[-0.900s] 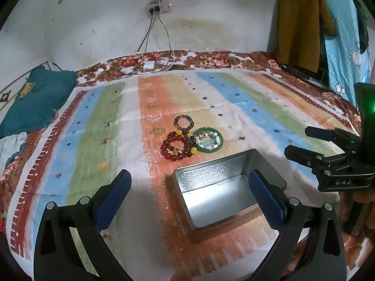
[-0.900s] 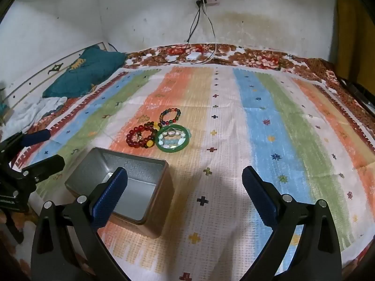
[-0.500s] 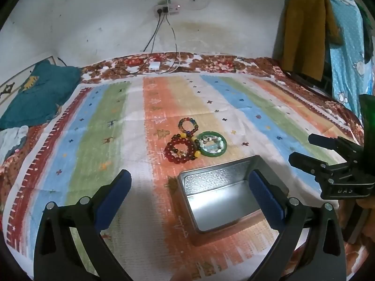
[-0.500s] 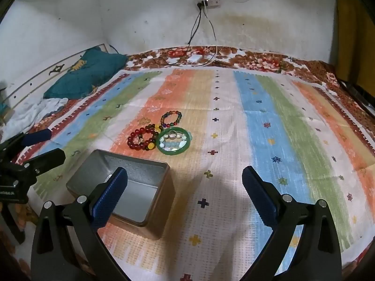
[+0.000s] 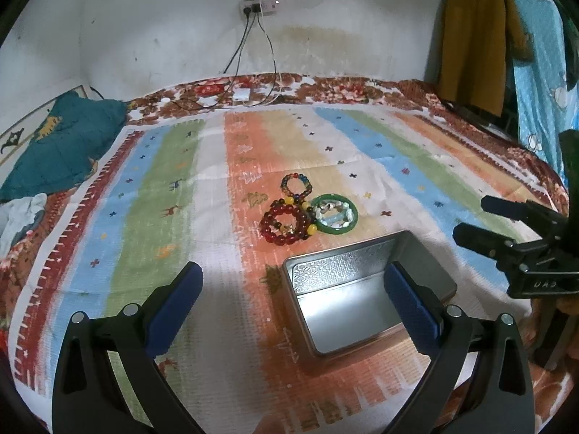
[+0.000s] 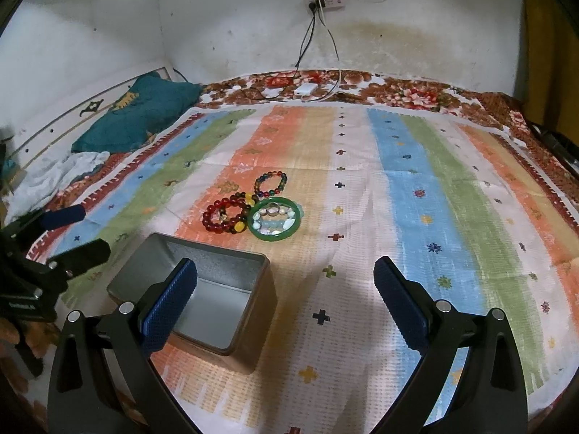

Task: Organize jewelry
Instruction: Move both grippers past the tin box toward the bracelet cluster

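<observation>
An open, empty metal tin (image 5: 362, 289) (image 6: 202, 289) sits on the striped bedspread. Just beyond it lie a red bead bracelet (image 5: 286, 226) (image 6: 224, 217), a smaller multicoloured bead bracelet (image 5: 296, 184) (image 6: 271, 182) and a green bangle (image 5: 334, 213) (image 6: 275, 218) with a pale bead bracelet inside it. My left gripper (image 5: 293, 300) is open and empty, hovering over the tin's near left side. My right gripper (image 6: 286, 296) is open and empty, right of the tin. Each gripper shows in the other's view, the right one (image 5: 506, 231) and the left one (image 6: 61, 238).
A teal pillow (image 5: 58, 144) (image 6: 137, 115) and white cloth (image 6: 61, 177) lie at the far left. Cables and a white charger (image 6: 305, 90) lie at the head of the bed under a wall socket. Clothes (image 5: 481, 36) hang at the right.
Both grippers have drawn back and tilted slightly, so tin and jewelry sit a little lower in view. Nothing on the bed has moved. Both stay open.
</observation>
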